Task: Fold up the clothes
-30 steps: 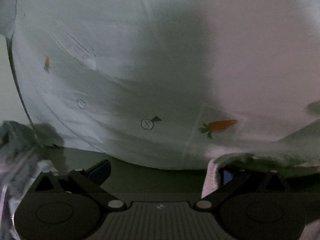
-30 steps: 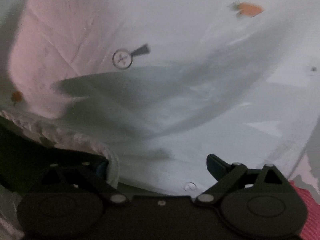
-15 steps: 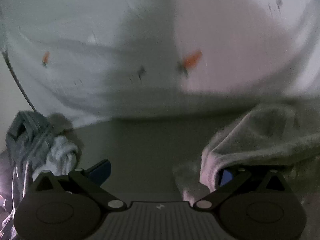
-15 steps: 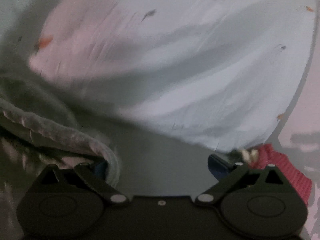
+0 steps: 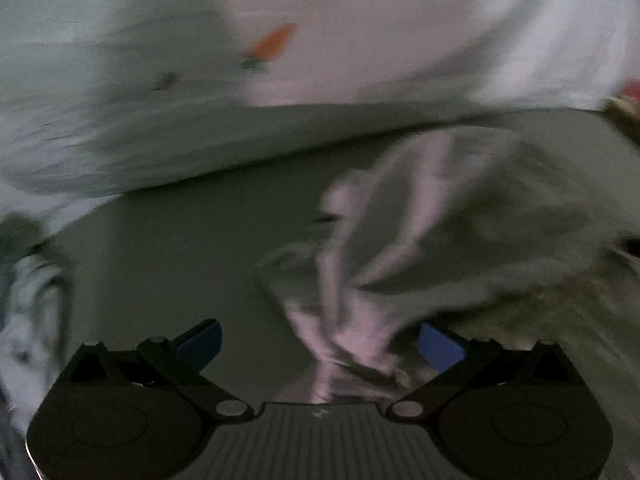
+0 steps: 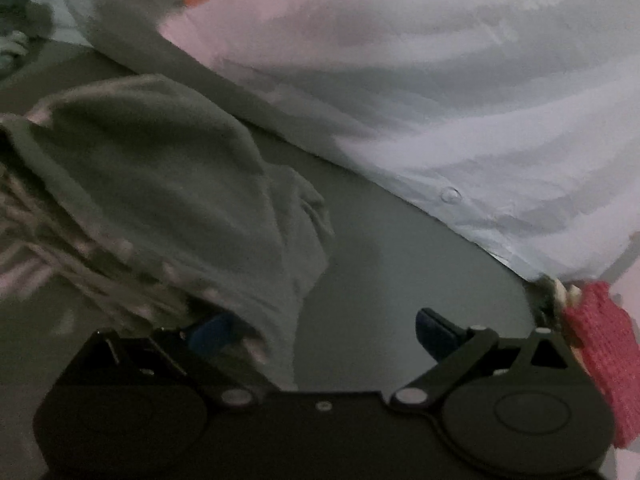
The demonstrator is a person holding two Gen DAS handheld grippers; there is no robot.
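A grey fleecy garment (image 5: 472, 232) lies bunched on the dark table (image 5: 180, 248). In the left wrist view it drapes over my right finger and hangs between the wide-apart jaws of my left gripper (image 5: 320, 344). In the right wrist view the same grey garment (image 6: 160, 184) covers the left finger of my right gripper (image 6: 324, 332), whose jaws also stand wide apart. A white shirt with orange carrot prints (image 5: 280, 40) lies across the far side; it also shows in the right wrist view (image 6: 460, 100).
A red knitted item (image 6: 600, 344) lies at the right edge by my right gripper. A grey-and-white bundle of cloth (image 5: 28, 280) sits at the left of the left wrist view. Bare dark table (image 6: 392, 264) shows between the garments.
Both grippers have pulled back from the white carrot shirt, which now lies farther off. The grey garment has come down onto the table and spread between the two grippers.
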